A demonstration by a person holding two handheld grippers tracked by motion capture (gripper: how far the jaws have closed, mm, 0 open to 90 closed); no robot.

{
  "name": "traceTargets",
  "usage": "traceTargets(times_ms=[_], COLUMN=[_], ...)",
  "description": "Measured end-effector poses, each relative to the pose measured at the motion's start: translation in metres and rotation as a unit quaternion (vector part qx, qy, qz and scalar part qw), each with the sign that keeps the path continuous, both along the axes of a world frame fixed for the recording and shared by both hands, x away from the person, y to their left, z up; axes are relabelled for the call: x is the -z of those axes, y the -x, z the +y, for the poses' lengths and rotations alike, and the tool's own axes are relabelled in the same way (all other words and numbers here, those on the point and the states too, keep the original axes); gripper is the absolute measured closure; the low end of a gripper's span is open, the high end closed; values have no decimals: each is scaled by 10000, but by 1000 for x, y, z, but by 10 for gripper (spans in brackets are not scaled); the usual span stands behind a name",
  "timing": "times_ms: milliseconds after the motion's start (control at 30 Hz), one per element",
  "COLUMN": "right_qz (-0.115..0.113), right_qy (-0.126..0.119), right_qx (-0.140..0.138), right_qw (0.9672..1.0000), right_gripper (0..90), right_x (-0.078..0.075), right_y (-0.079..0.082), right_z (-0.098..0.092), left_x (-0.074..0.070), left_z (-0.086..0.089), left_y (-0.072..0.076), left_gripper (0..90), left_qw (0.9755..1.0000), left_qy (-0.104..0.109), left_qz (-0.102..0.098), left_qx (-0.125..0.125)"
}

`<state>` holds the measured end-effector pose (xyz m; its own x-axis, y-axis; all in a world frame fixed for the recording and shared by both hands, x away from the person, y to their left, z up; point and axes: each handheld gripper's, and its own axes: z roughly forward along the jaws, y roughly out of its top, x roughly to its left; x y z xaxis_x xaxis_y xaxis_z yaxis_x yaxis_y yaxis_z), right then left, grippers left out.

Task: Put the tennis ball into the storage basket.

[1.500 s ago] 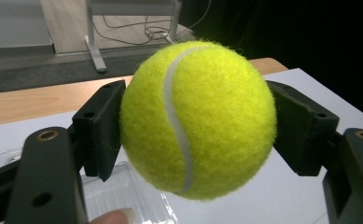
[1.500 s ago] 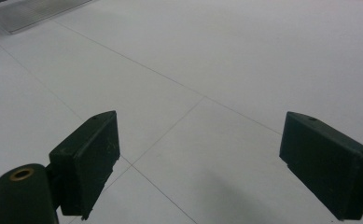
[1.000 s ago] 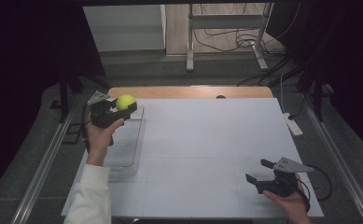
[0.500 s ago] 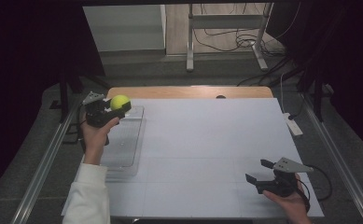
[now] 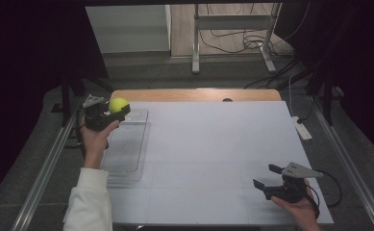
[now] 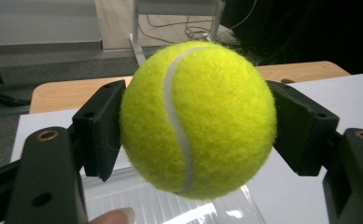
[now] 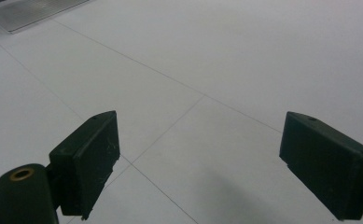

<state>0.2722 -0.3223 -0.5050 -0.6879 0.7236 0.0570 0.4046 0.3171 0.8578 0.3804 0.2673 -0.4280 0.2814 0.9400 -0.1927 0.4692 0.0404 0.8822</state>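
Clearly, our left gripper (image 5: 115, 111) is clamped on the tennis ball (image 5: 118, 105), and we hold it in the air above the far end of the clear tray (image 5: 127, 149), at the left side of the tabletop (image 5: 213, 144). In the left gripper view the ball (image 6: 195, 119) sits between the two black jaws, and both pads press on its sides. The ball hides most of what is behind it there; we see only a strip of the wooden far edge (image 6: 62, 93) of the tabletop and a small part of the tray (image 6: 170, 207) under the ball. A fingertip (image 6: 114, 217) is cut off at the bottom edge of this view.

Our right gripper (image 5: 271, 178) rests low near the right front corner of the tabletop, with its jaws wide apart and nothing between them. In the right gripper view the gripper (image 7: 198, 163) looks over the white surface, and only a corner of the tray (image 7: 30, 11) enters at the top left, cut off by the frame. The room around the tabletop is dark and hard to make out.

Compared with one second ago, our left hand (image 5: 95, 139) has carried the ball a little toward the left, and it now hangs near the far left corner of the tray. The right gripper has stayed in the same place, equally open.
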Motion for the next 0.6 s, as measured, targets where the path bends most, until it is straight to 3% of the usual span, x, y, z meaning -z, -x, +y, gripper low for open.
traceTargets(times_ms=[600], right_qz=[3], right_qy=[1], right_qx=[0], right_qw=[10000], right_gripper=[125], right_x=[0], right_y=[0], right_z=[0], left_x=[11], left_z=[14], left_y=[-8], left_gripper=[267], left_qw=[9995], left_qy=[-68], left_qz=[201], left_qx=[-235])
